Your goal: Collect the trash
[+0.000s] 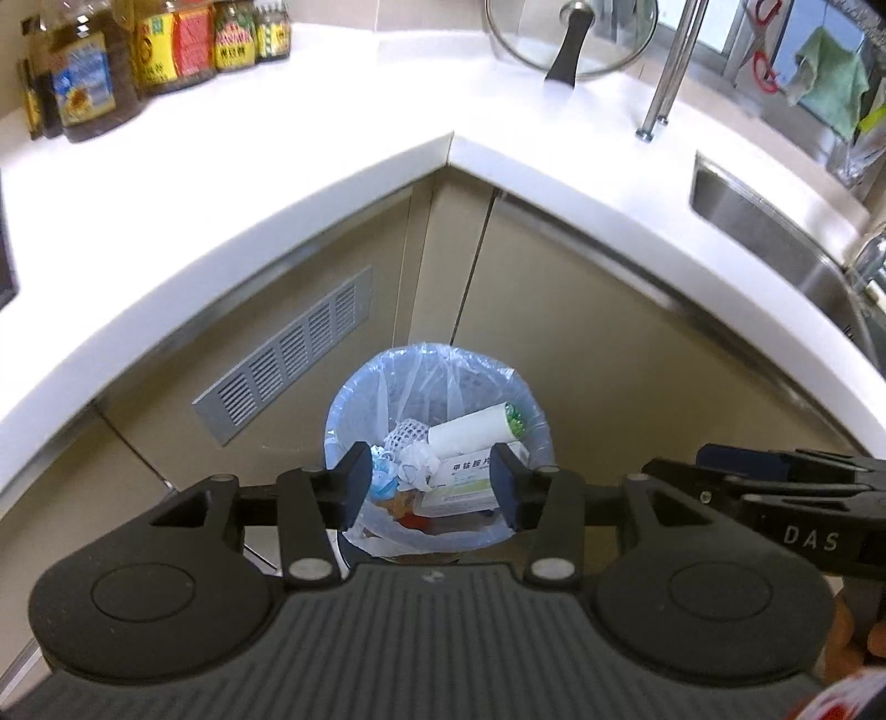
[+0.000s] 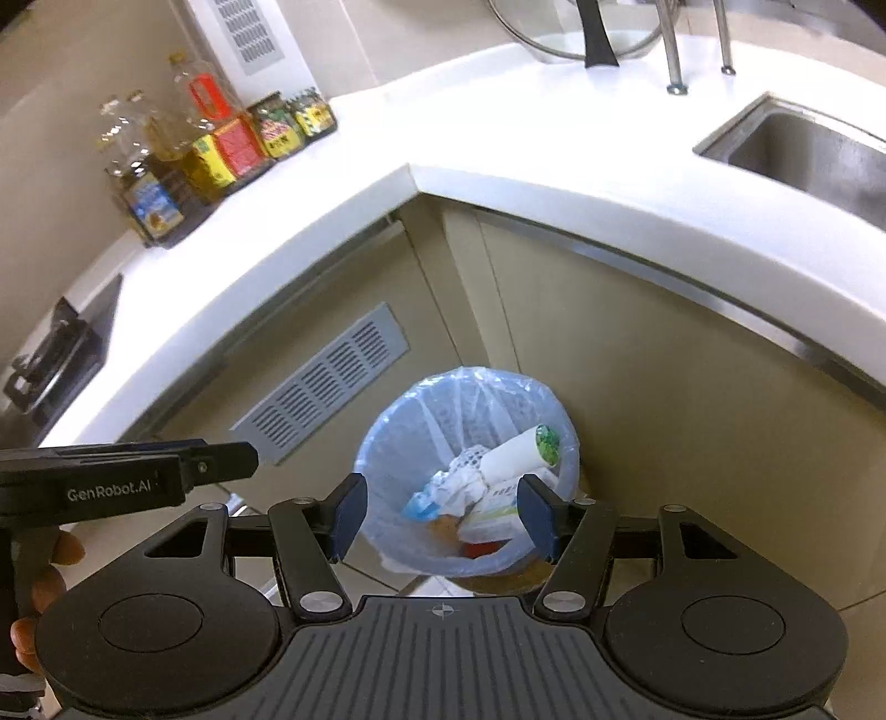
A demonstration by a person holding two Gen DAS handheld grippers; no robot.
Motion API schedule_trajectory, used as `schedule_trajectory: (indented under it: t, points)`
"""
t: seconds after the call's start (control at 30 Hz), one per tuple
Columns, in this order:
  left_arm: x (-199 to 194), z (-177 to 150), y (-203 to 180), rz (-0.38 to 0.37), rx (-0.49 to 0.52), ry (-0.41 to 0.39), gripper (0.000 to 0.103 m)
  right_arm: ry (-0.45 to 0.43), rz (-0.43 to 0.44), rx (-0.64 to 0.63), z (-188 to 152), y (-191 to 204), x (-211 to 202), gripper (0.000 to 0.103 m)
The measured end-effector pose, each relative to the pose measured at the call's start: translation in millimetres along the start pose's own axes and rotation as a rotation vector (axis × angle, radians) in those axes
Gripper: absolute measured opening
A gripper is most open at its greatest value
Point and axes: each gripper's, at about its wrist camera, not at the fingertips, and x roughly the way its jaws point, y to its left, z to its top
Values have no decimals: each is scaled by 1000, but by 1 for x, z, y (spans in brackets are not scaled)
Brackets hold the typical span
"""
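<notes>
A round trash bin [image 1: 382, 387] lined with a pale blue bag stands on the floor in the cabinet corner, also in the right wrist view [image 2: 410, 432]. Inside lie a white paper roll [image 1: 470, 432] [image 2: 515, 457], a white and green medicine box [image 1: 459, 487], crumpled tissue [image 1: 412, 471] and other scraps. My left gripper [image 1: 432, 484] hangs high above the bin, open, with nothing between its pads. My right gripper [image 2: 443, 512] is also open and empty above the bin. Each gripper shows at the edge of the other's view, the right gripper [image 1: 775, 482] and the left gripper [image 2: 138, 476].
A white L-shaped counter [image 1: 277, 183] wraps around the corner above the bin. Oil bottles and jars [image 1: 111, 61] stand at its back left, a glass pan lid [image 1: 570, 39] leans at the back, and a steel sink [image 2: 814, 155] sits right. A grey vent grille [image 2: 326, 382] is in the cabinet front.
</notes>
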Motion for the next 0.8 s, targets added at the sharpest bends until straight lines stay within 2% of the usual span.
schedule_trajectory:
  t: [0.1,0.3,0.4,0.53,0.67,0.8]
  points:
    - [-22,-6,-2,17,2,-28,49,-26,-19,-40,-3,11,-14,63]
    - [-64,-21,-10,67,1,-64,51,-73,-37,-116,-17,25,-40,66]
    - [-87,-32,-15,90,5,-89,60,-107,-49,-162,-25,34,-57,66]
    - [-112,-44,-21,124,-2,-108,62,-80,-13,-129,-32,41,-71,67]
    - [-129,-53,-20,111,10,-107,65,-51,-40,-110,-39,50,-85,67]
    - [-142,-54,-16,78,44,-123,65,-59,-56,-65,-45,56,-99,68]
